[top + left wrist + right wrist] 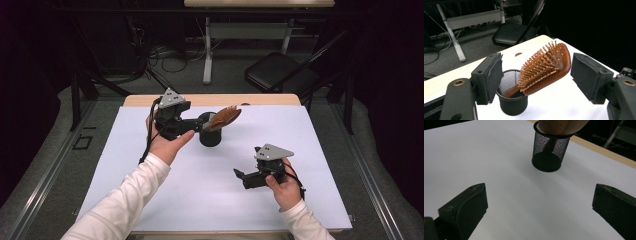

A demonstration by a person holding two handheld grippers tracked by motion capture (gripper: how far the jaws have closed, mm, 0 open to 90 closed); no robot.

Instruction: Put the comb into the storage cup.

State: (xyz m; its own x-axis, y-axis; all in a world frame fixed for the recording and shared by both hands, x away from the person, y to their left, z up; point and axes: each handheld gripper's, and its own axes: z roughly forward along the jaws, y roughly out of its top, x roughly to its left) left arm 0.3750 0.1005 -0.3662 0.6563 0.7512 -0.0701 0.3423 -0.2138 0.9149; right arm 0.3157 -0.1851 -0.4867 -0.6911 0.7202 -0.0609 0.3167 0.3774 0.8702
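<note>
A brown wooden hairbrush (pixel 546 68) stands handle-down in a black mesh cup (pixel 512 101), head tilted out over the rim, bristles showing in the left gripper view; the cup sits upright near the bench's far edge, roughly mid-width.

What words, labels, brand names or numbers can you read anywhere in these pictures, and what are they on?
None can be read.
The wooden hairbrush bears no lettering on its bristle side or back.
The black mesh cup shows no label.
The white table cover is plain.
The left hand-held gripper and the right hand-held gripper carry no markings.
</note>
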